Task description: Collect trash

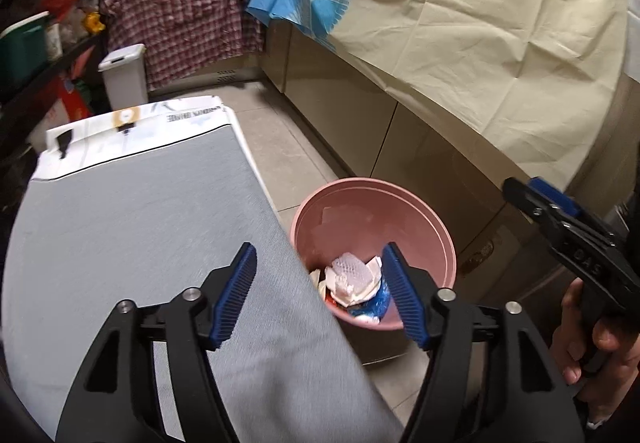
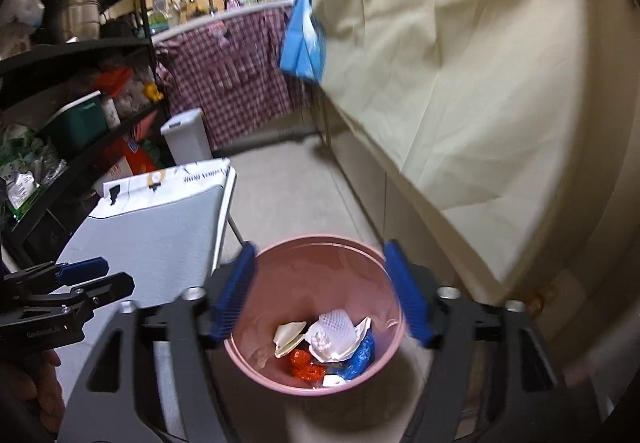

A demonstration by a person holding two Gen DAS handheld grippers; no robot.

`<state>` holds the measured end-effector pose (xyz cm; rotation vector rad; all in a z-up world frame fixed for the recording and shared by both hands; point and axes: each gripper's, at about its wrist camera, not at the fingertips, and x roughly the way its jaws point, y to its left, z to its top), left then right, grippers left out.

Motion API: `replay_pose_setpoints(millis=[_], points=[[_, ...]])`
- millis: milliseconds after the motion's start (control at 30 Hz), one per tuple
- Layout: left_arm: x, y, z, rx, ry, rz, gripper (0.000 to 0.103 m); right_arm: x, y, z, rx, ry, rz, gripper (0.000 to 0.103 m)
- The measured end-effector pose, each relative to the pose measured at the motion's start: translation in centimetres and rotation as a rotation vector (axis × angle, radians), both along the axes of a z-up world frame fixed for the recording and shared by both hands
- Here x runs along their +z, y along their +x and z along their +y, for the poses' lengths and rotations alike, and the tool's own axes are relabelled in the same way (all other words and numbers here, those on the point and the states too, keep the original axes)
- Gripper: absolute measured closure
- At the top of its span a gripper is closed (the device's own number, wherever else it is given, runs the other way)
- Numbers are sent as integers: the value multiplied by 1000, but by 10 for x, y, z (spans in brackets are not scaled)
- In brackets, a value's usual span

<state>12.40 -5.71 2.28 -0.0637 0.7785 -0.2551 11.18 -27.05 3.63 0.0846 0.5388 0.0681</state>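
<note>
Right tongs (image 2: 320,291): released, nothing between the pads, poised above the bin (image 2: 256,375). Left tongs (image 1: 320,295): released, empty, straddling the right edge of the worktop (image 1: 140,227).

Trash (image 2: 332,339): lies at the bottom of the bin, which stands on the floor (image 1: 272,147) just beside the worktop's right edge. Contents: white foam mesh, crumpled white paper, an orange wrapper, a blue wrapper.

Risks:
- The bin is light plastic and stands close under both tongs. A low sweep could catch its rim and tip it, spilling the trash.
- The cream cloth (image 1: 480,43) hangs off the counter to the right of the bin. A wide swing of the right tongs could snag it.

Limits of view:
- The near end of the worktop is hidden behind the tongs' frames, so leftover trash there cannot be ruled out.
- The bin's base is cut off behind its own rim.
- The right view is motion-blurred at the cloth.
- Print on the white sheet (image 1: 132,123) at the worktop's far edge is illegible.
</note>
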Motion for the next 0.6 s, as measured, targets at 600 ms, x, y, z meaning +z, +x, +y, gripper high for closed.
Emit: replay_pose_setpoints(millis=[600], points=[[4, -103, 29, 171, 24, -51, 8, 4, -102, 21, -76, -118, 42, 5]])
